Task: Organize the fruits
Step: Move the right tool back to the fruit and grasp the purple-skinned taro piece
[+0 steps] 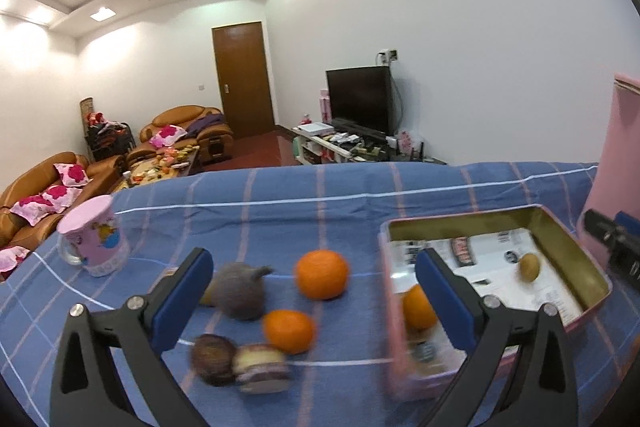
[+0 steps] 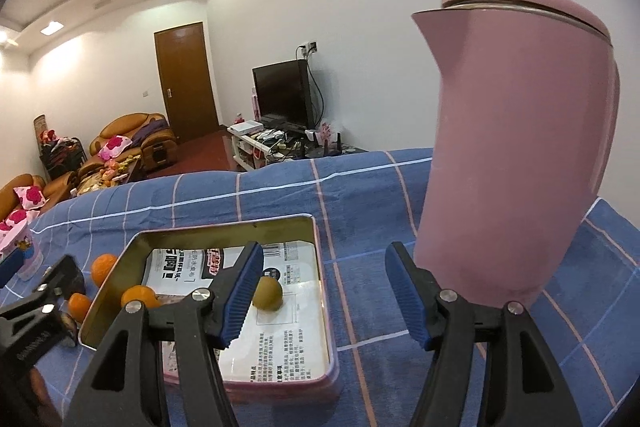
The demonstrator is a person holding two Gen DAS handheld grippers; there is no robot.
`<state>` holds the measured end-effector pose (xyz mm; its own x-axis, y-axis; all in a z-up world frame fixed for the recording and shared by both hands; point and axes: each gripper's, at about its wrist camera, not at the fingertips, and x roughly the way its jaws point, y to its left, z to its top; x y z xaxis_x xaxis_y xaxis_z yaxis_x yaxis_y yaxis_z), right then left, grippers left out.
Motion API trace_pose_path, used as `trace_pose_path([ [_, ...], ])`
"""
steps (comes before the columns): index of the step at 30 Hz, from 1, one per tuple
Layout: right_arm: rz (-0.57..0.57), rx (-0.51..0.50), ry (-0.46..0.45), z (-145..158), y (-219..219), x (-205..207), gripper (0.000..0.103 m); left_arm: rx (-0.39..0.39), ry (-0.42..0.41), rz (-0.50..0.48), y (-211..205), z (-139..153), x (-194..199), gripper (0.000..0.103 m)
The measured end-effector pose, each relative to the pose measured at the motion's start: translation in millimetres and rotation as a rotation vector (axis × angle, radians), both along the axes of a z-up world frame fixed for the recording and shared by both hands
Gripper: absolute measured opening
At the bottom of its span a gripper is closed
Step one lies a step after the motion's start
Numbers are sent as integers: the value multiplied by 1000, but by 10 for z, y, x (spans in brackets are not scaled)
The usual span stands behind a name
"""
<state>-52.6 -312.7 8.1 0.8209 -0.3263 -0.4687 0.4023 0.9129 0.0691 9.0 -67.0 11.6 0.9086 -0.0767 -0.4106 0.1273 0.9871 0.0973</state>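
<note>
My left gripper [image 1: 312, 259] is open wide above loose fruit on the blue checked cloth. Nothing is between its fingers. Below it lie two oranges [image 1: 321, 274] [image 1: 289, 331], a grey-purple fruit [image 1: 242, 291], a dark round fruit [image 1: 212, 359] and a pale-topped one [image 1: 262, 367]. To the right is a pink tin [image 1: 560, 223] lined with printed paper. It holds an orange [image 1: 416, 309] and a greenish-brown fruit [image 1: 530, 267]. My right gripper [image 2: 325, 251] hangs open and empty over the tin's right rim [image 2: 316, 247], near the greenish-brown fruit [image 2: 268, 293] and the orange [image 2: 138, 297].
A tall pink kettle [image 2: 516, 147] stands close to the right of the right gripper. A pink mug [image 1: 94, 239] sits at the cloth's left side. Two oranges [image 2: 103, 267] [image 2: 79, 305] lie left of the tin. Beyond the table's far edge are sofas, a door and a television.
</note>
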Motion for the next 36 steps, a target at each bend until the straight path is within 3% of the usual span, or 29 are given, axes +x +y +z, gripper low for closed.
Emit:
trace_pose_path([
  [9, -1, -55, -10, 28, 294, -110, 65, 30, 0, 129, 954, -41, 173, 103],
  [16, 117, 12, 8, 16, 837, -51, 65, -46, 62, 187, 1669, -93, 422, 103],
  [22, 267, 91, 31, -20, 1434, 126, 65, -49, 77, 238, 1871, -99, 523, 103],
  [28, 393, 52, 92, -99, 2049, 295, 64, -31, 101, 278, 1996, -88, 626, 103],
  [33, 445, 25, 188, -255, 2298, 442, 50, -49, 96, 306, 2156, -42, 619, 103],
  [36, 445, 42, 229, -323, 2317, 529, 50, -59, 116, 321, 2223, -57, 658, 103],
])
